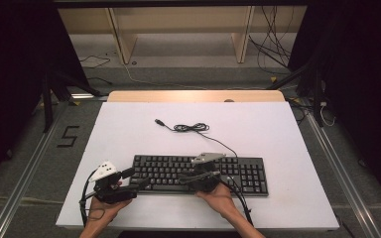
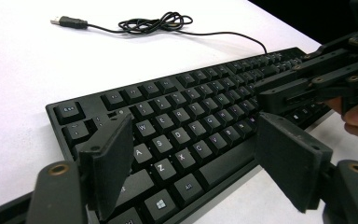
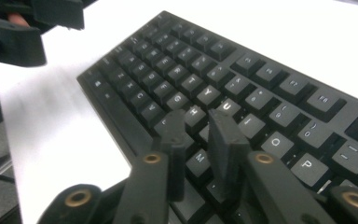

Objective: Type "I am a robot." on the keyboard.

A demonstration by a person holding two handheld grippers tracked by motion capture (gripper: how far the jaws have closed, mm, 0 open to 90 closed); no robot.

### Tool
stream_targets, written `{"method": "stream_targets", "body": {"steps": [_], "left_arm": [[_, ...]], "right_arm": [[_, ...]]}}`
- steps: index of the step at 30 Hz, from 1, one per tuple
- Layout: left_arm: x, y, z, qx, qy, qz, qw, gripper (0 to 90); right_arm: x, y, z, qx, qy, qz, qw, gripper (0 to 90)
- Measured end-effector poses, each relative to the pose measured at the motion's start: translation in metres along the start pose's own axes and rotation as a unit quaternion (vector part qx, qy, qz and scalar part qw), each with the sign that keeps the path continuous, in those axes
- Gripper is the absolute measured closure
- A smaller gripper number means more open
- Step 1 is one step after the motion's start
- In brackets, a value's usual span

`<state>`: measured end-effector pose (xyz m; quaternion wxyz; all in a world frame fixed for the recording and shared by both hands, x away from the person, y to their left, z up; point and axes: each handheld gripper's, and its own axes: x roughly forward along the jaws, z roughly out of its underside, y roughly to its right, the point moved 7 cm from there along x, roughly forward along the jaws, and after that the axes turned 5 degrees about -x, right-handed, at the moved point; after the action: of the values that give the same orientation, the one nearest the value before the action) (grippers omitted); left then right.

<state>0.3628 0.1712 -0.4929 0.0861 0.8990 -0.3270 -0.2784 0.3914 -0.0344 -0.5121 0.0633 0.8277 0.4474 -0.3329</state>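
Observation:
A black keyboard (image 1: 248, 173) (image 2: 191, 116) (image 3: 261, 93) lies flat on the white table top (image 1: 129, 129), near its front. Its cable (image 1: 191, 128) (image 2: 154, 22) sits coiled behind it and ends in a loose USB plug (image 1: 158, 121) (image 2: 65, 21). My left gripper (image 1: 135, 178) (image 2: 193, 128) is wide open, with its jaws spanning the keyboard's left end just above the keys. Over the middle keys near the front edge, my right gripper (image 1: 182, 178) (image 3: 198, 116) points left. Its jaws stand a narrow gap apart with nothing between them. Each gripper shows in the other's view: right gripper (image 2: 265, 93), left gripper (image 3: 42, 32).
The table's wooden back edge (image 1: 196, 95) lies beyond the white top. Behind it stand a pale shelf frame (image 1: 178, 29) and loose floor cables (image 1: 273, 44). A "5" mark (image 1: 68, 136) is on the grey floor at the left.

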Motion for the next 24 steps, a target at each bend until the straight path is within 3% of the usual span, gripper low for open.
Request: {"method": "stream_targets", "body": {"steps": [13,16,24], "left_arm": [[-0.001,-0.001,-0.001,-0.001,0.004,-0.002,1.0,27.1],[-0.001,-0.002,-0.001,-0.001,0.005,-0.003,1.0,27.1],[-0.001,-0.002,-0.001,0.001,0.003,-0.004,1.0,27.0]], "right_arm": [[-0.005,-0.011,-0.004,-0.005,0.002,-0.024,0.9997,48.4],[-0.005,-0.013,-0.004,-0.007,0.003,-0.027,0.9996,49.0],[-0.006,-0.019,-0.002,-0.023,0.0,-0.031,0.9992,62.5]]}}
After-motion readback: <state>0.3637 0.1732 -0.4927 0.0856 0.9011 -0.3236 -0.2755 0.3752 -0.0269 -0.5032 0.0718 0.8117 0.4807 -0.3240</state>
